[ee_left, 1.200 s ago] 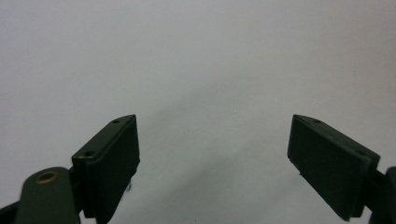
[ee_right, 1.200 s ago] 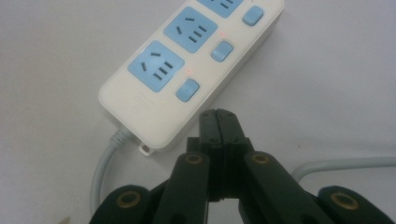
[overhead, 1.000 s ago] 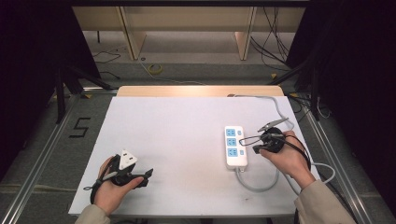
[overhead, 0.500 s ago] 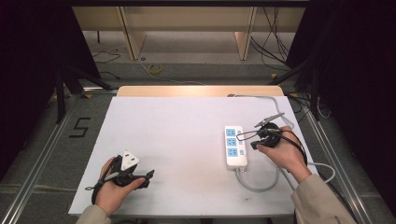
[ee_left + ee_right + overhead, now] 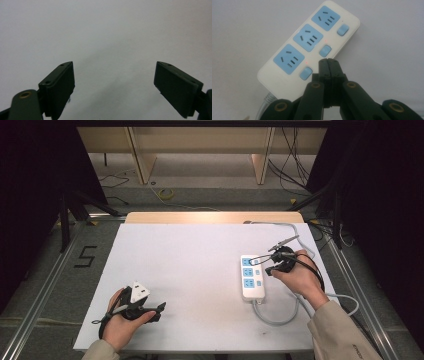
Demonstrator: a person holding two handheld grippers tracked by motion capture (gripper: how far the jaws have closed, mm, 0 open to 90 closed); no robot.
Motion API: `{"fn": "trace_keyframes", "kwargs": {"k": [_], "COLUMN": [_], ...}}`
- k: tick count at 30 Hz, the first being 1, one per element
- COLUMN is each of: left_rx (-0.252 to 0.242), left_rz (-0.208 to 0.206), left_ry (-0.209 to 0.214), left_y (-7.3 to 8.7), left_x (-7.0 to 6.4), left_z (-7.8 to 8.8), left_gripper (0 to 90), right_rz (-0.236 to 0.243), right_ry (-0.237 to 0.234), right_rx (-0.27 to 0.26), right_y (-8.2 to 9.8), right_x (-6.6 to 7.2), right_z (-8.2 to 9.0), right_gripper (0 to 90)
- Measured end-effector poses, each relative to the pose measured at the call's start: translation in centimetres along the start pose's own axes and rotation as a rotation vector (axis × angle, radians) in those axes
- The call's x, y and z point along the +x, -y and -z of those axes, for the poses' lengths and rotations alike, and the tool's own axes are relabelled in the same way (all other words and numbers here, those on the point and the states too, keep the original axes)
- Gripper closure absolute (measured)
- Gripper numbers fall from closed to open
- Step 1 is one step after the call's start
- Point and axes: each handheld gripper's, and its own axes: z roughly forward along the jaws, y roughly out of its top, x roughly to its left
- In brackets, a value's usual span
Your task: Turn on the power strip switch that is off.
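A white power strip (image 5: 252, 277) with three blue sockets lies at the right of the white table (image 5: 200, 270). Its grey cable (image 5: 275, 317) loops at the near end. In the right gripper view the power strip (image 5: 312, 47) runs diagonally, with a blue switch (image 5: 306, 73) beside each socket. My right gripper (image 5: 328, 61) is shut with nothing in it, its tips just above the strip between the two nearer switches. From above, the right gripper (image 5: 270, 268) sits at the strip's right edge. My left gripper (image 5: 113, 80) is open over bare table, and it rests near the front left (image 5: 159, 309).
A wooden strip (image 5: 210, 217) borders the table's far edge. The strip's cable (image 5: 295, 227) also runs off the back right corner. A "5" mark (image 5: 85, 256) lies on the floor at the left. Shelving and loose cables stand beyond the table.
My right hand and gripper have shifted a little toward the far end of the power strip. The left hand has stayed almost still.
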Motion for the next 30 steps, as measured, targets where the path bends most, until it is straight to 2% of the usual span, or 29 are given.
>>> {"fn": "trace_keyframes", "kwargs": {"k": [30], "left_rx": [0.0], "left_rz": [-0.002], "left_ry": [-0.001], "left_y": [0.0], "left_x": [0.0], "left_z": [0.0], "left_gripper": [16.7], "right_rz": [0.0], "right_ry": [0.008], "right_rx": [0.016], "right_y": [-2.8], "right_x": [-0.5], "right_z": [-1.2], "right_gripper": [90.0]}}
